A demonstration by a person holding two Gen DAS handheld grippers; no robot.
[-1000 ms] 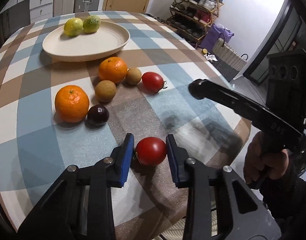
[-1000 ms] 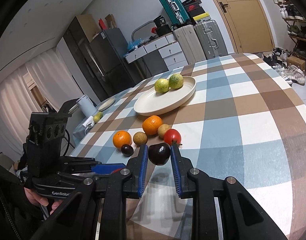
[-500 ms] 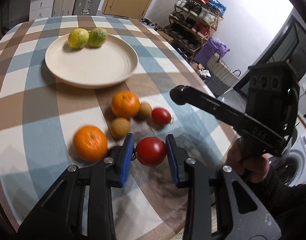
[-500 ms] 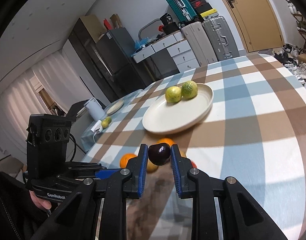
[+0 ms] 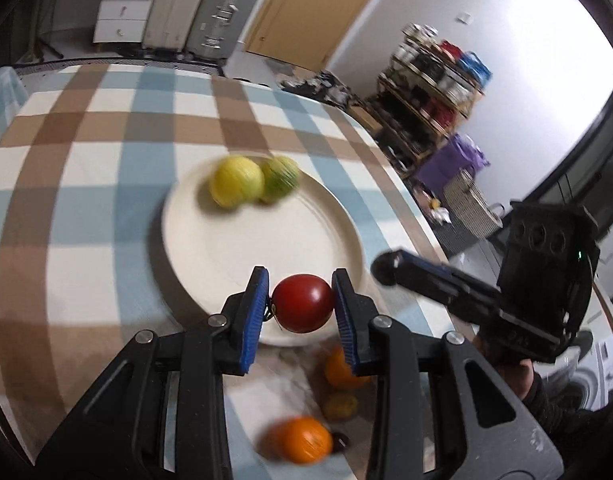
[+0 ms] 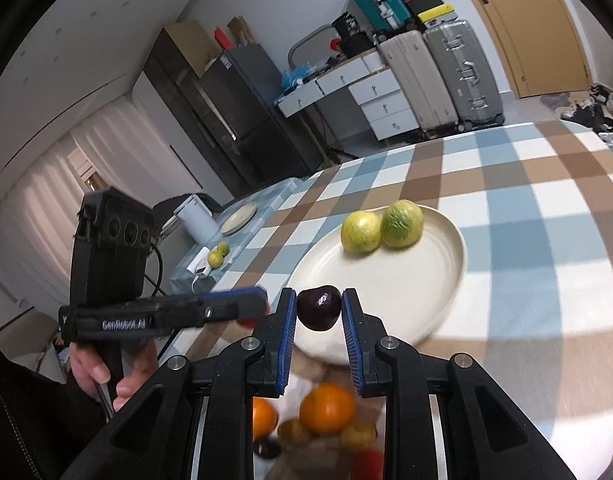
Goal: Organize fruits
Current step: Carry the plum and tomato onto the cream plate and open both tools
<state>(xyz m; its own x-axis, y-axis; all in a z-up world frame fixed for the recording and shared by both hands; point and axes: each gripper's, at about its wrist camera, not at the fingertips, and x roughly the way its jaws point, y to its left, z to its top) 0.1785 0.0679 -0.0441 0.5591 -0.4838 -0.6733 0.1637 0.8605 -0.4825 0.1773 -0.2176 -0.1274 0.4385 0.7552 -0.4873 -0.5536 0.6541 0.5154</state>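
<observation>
My left gripper (image 5: 302, 306) is shut on a red tomato (image 5: 303, 307) and holds it above the near rim of the cream plate (image 5: 226, 248). My right gripper (image 6: 319, 307) is shut on a dark purple fruit (image 6: 319, 306), held over the near left rim of the same plate (image 6: 434, 304). Two yellow-green citrus fruits (image 5: 237, 187) (image 6: 401, 220) lie at the plate's far side. Oranges (image 5: 302, 439) (image 6: 327, 407), small brown fruits (image 6: 293, 432), a dark fruit (image 6: 266, 449) and a red tomato (image 6: 368, 465) lie on the checked tablecloth below the grippers.
The table's right edge (image 5: 418, 200) drops to the floor near a shoe rack (image 5: 430, 92). A second small table (image 6: 210, 256) with a plate, a white jug and limes stands to the left. The right gripper's body (image 5: 506, 304) is beside my left one.
Both grippers have lifted with their fruits and moved forward from the loose fruit group to above the plate's near rim. The loose fruits now lie below and behind the fingers.
</observation>
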